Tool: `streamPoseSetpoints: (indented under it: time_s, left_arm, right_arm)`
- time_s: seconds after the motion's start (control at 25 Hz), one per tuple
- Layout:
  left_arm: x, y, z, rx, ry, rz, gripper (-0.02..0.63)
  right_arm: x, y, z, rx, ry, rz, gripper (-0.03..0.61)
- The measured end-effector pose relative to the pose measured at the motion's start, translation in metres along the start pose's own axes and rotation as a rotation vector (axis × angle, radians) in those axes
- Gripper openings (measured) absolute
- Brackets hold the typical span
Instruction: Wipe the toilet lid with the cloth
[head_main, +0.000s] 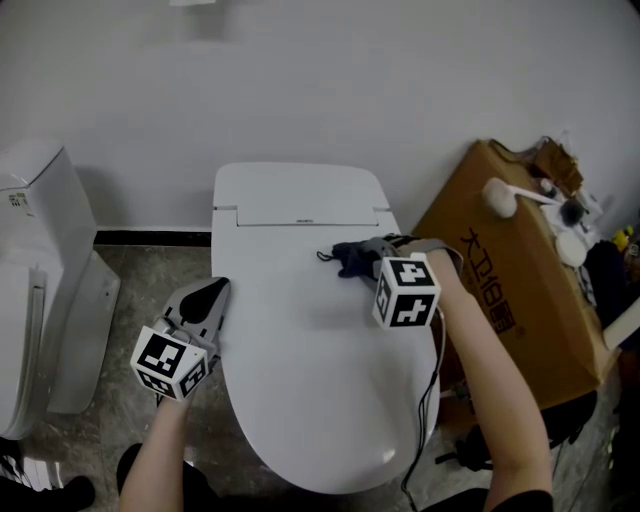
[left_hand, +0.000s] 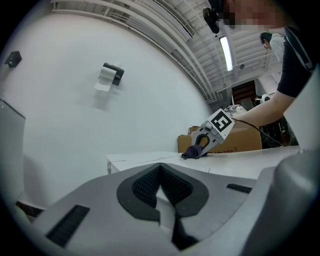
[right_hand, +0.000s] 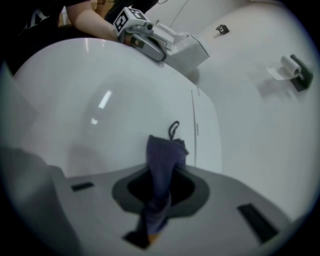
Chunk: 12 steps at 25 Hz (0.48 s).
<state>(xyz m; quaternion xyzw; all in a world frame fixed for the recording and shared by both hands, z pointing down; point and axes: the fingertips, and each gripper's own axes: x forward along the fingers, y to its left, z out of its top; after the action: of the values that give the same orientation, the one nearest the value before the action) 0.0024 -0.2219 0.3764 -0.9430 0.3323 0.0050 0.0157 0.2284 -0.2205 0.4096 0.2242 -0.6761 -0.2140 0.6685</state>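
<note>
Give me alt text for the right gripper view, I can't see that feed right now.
The right tool is shut on a dark blue cloth whose free end lies on the white toilet lid. Across the lid, the left tool sits at its far edge, and a paper roll hangs on the wall at right.
</note>
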Motion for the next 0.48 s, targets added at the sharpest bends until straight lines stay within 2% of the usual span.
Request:
streamPoseSetpoints:
  time_s: [0.48]
  left_arm:
    - [0.000, 0.000, 0.000, 0.006, 0.003, 0.004, 0.015]
  right_arm:
    - [-0.018, 0.025, 0.003, -0.002, -0.009, -0.005, 0.063]
